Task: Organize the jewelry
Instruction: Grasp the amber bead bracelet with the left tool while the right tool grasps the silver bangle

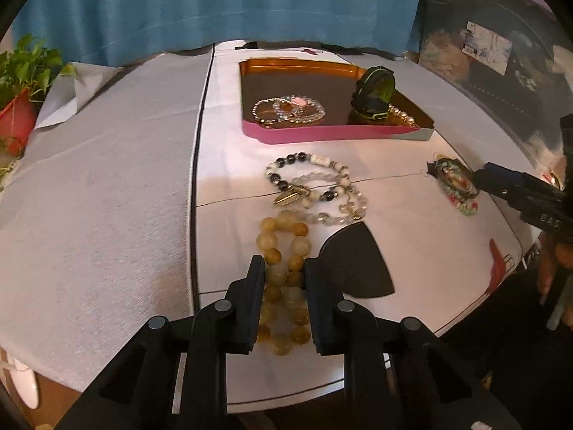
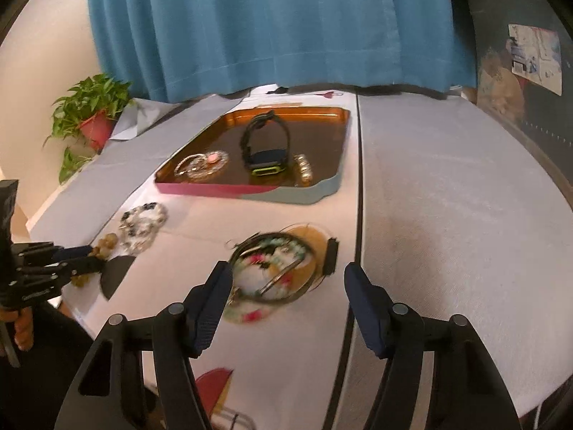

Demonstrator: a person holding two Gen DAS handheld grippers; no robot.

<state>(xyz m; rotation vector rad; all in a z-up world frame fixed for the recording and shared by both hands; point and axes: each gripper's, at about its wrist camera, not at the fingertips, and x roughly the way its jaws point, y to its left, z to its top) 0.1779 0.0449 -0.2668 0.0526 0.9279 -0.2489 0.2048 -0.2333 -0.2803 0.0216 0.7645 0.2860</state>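
Observation:
A yellow stone bead bracelet (image 1: 283,279) lies on the white cloth between the fingers of my left gripper (image 1: 284,268), which is closed around it. A black-and-white bead bracelet (image 1: 308,182) tangled with a clear one lies beyond it. An orange tray (image 1: 336,132) with a pink front rim holds bead bracelets (image 1: 290,109) and a black-green watch (image 1: 374,95). My right gripper (image 2: 286,276) is open just before a pile of bangles and colourful bracelets (image 2: 275,272).
A potted plant (image 2: 93,114) stands at the far left. A blue curtain (image 2: 279,25) hangs behind the table. A black cloth patch (image 1: 354,261) lies right of the yellow bracelet. The table edge runs close at the right in the left wrist view.

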